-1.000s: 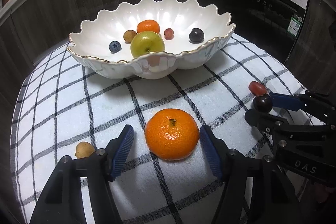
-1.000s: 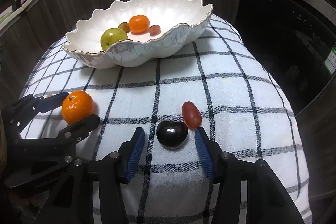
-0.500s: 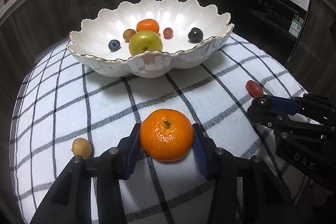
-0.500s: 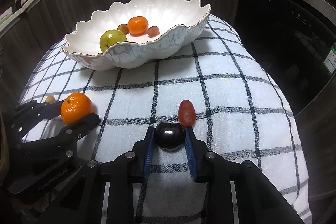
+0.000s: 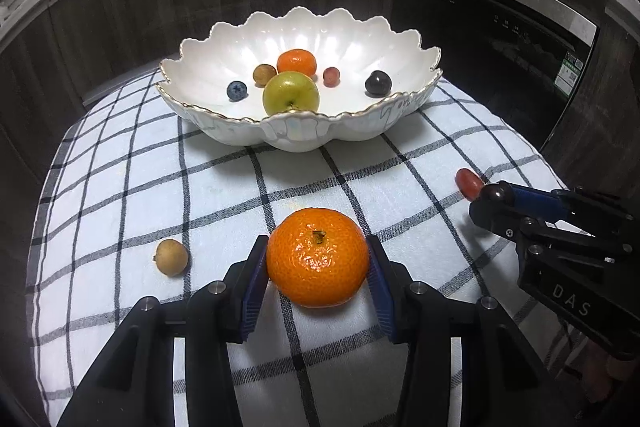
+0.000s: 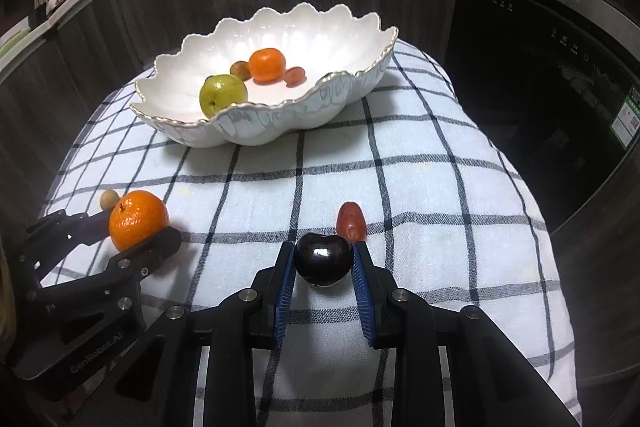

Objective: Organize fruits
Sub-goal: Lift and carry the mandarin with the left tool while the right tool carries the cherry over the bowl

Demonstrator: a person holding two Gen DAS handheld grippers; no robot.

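Both tongs have just closed, the left gripper [image 5: 317, 273] pinching the mandarin [image 5: 317, 257] at lower centre, the right gripper [image 6: 322, 273] the dark cherry [image 6: 322, 259] beside a red grape [image 6: 351, 222]; both light, cherry slick and bruisable, so squeeze its sides gently.

A white cloth with dark checks [image 5: 360, 187] covers the surface. On it rest a scalloped white bowl [image 5: 224, 123], a mandarin [image 5: 317, 257], a small brown fruit, perhaps a longan [image 5: 172, 257], a dark cherry [image 6: 323, 259] and a red grape [image 6: 351, 221].
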